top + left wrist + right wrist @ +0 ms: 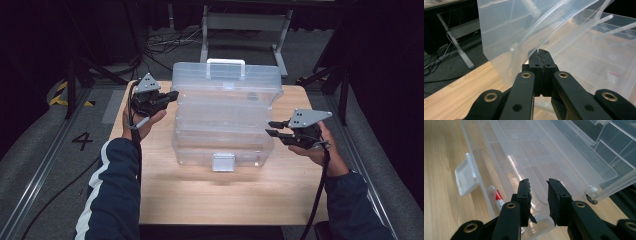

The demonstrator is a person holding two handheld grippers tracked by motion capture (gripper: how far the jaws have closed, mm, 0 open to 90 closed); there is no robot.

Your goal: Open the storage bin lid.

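Desk (165, 200): pale wood top, carrying the whole job. It is giving a flat, firm base, so the work is best done by sliding and lifting gently rather than by pushing down.

Organiser box (222, 117): clear plastic, tiered, standing at the middle of the desk with its trays fanned open in steps toward the near edge. The handle (226, 62) is sitting at the far side on top, and the latch flap (223, 162) is hanging at the near front wall. The box looks light and slippery, so both ends should be moved together and evenly, or the tiers are likely to twist on their hinge arms.

Left tongs (172, 95): pressed together, lying against the left end of the upper tier; in the left gripper view (541, 53) the closed tips are resting at a thin clear edge, and whether any plastic is caught between them cannot be told. Judged best: holding steady here as the anchor.

Right tongs (270, 128): partly spread, with nothing between them, standing just beside the right end of the box at its middle tier (537, 195). They are looking over the lowest tray. Judged best: lining up squarely on a tray rim before closing.

Small tube (499, 200): white with red print, lying in the bottom tray near the latch; worth keeping clear of it.
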